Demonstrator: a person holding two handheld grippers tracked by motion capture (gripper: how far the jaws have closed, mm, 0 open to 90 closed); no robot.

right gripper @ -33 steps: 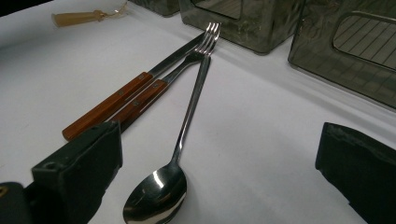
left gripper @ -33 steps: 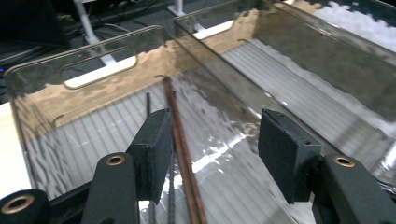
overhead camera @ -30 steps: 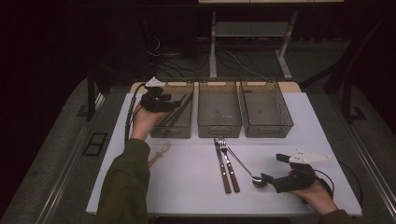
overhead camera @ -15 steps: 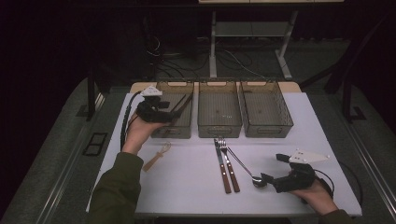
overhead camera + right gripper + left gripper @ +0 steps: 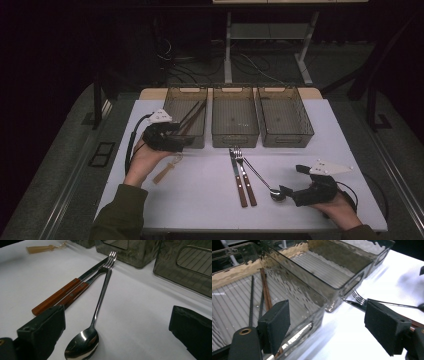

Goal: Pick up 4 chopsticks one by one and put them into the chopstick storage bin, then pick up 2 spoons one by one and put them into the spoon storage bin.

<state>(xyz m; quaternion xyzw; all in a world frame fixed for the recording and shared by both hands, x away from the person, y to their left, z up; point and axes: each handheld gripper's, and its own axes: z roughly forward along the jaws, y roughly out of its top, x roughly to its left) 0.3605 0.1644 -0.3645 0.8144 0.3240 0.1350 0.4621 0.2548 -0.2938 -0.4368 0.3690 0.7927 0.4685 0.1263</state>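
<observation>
My left gripper [image 5: 186, 141] hovers at the near left corner of the left bin [image 5: 171, 101], open. Its jaws have just been opening and nothing is between them [image 5: 327, 322]. Dark and wooden chopsticks [image 5: 265, 290] lie inside that bin. My right gripper [image 5: 292, 181] rests open on the white table near the front right. A steel spoon [image 5: 82, 345] lies between its jaws [image 5: 117, 327], untouched. A wooden-handled knife [image 5: 237, 176] and fork [image 5: 246, 175] lie side by side beside the spoon [image 5: 274, 194].
Three smoky plastic bins stand in a row at the back: the left one, the middle bin [image 5: 235, 131] and the right bin [image 5: 285, 136]. A small pale wooden-handled item [image 5: 167, 167] lies by the left hand. The table [image 5: 200, 200] ends close to both hands.
The left hand has pulled back from over the left bin toward the near side of the table, and its jaws have spread wider. The right hand has stayed put.
</observation>
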